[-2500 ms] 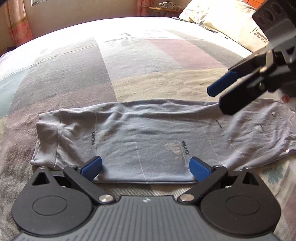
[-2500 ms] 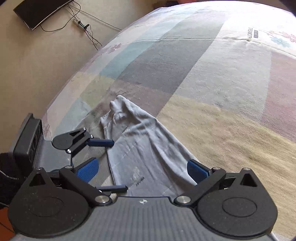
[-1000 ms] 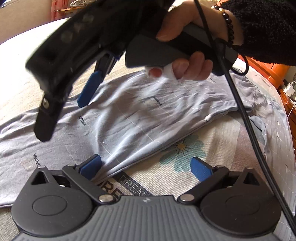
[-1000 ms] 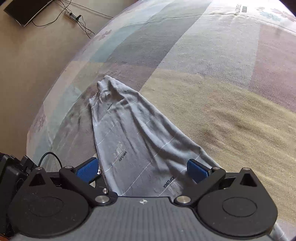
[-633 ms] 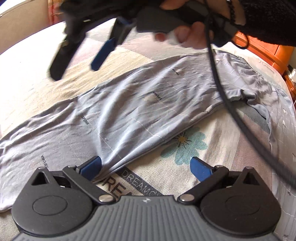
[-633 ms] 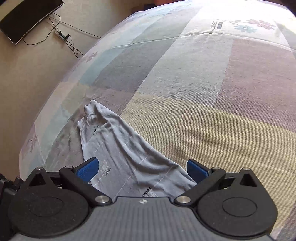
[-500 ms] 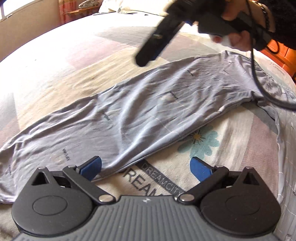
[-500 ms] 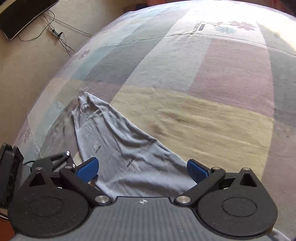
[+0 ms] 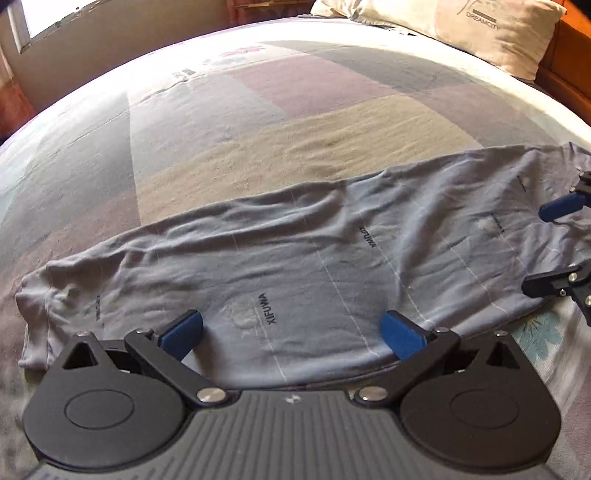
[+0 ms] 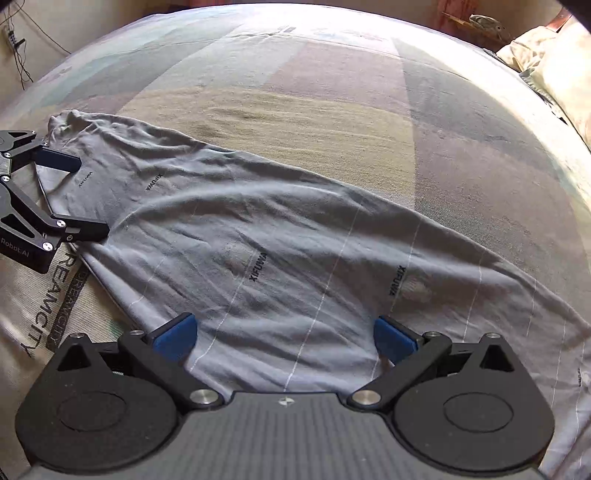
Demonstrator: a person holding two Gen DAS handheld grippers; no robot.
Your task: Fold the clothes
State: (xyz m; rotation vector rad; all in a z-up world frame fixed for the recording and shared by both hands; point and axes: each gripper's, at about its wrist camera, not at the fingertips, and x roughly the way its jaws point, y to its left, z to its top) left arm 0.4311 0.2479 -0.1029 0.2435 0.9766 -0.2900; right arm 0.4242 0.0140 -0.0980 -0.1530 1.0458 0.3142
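On the bed point(image 9: 332, 122), grey garment point(image 9: 332, 266) lies folded lengthwise into a long strip on the patchwork cover. Left claw point(image 9: 291, 332) and right claw point(image 10: 282, 338) both spread apart, empty, over its near edge. Pillow point(image 9: 461, 26) behind.

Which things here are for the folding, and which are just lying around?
For the folding:
grey garment
left gripper
right gripper

Just lying around:
pillow
patchwork bedspread
cables on the floor
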